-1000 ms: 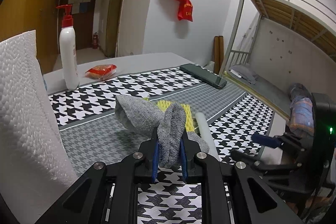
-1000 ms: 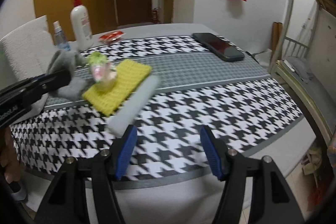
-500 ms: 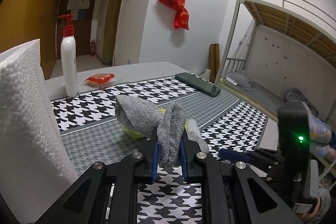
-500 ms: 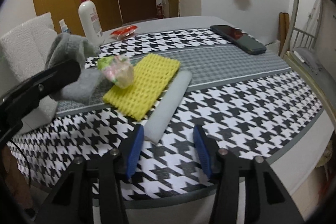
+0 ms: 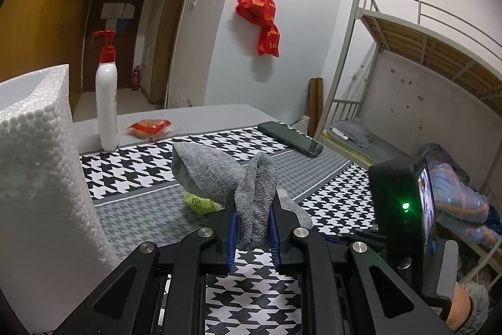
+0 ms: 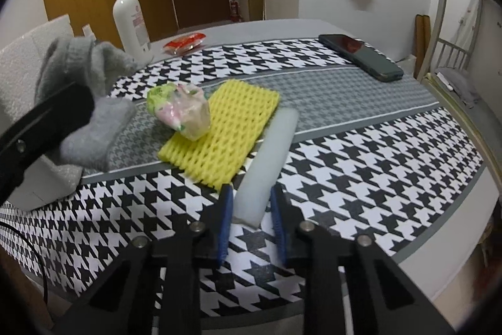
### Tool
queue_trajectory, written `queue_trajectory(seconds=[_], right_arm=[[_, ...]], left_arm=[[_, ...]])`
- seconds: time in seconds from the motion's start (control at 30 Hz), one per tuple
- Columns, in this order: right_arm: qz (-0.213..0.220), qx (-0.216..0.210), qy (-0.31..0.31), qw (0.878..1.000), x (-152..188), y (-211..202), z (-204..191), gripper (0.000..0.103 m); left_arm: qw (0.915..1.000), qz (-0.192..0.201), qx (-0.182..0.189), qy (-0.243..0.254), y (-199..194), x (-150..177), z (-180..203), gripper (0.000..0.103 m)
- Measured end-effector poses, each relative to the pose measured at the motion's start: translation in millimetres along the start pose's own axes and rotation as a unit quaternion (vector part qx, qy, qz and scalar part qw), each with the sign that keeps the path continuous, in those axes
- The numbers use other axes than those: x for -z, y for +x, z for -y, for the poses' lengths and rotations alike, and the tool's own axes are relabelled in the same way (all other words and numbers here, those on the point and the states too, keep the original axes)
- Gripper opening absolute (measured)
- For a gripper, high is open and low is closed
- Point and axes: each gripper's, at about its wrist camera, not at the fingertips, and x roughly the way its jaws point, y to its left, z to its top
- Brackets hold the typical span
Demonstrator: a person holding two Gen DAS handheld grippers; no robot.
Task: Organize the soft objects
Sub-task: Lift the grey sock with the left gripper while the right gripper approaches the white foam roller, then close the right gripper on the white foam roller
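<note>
We see our two grippers, left gripper (image 5: 252, 228) and right gripper (image 6: 251, 217), as black angular frames with blue pads and round silver screws.

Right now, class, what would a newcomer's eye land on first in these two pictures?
Probably the grey sock bunched between the left gripper fingers, above the houndstooth cloth. Next, the yellow foam net mid-table with a crumpled plastic bag on it. Beside the net lies a pale foam strip, its near end between the right gripper fingers, which have just been closing.
</note>
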Motion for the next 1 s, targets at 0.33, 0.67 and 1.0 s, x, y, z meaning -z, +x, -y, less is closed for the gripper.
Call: queue_trajectory(seconds=[0.33,0.67,1.0], right_arm=[[0.013,-0.025,0.032,0.999,-3,-4,10,0.012],[0.061,-0.042,0.031,0.997,1,-49,16,0.012],[0.102,-0.052,0.031,0.993,1,-89,23,0.012]], left_arm=[[0.9999,0.013,0.0,0.008,-5,1,3,0.018],[0.9997,0.007,-0.015,0.016,-4,-3,6,0.018],[0.9984,0.037,-0.018,0.04,-40,-4,22,0.018]])
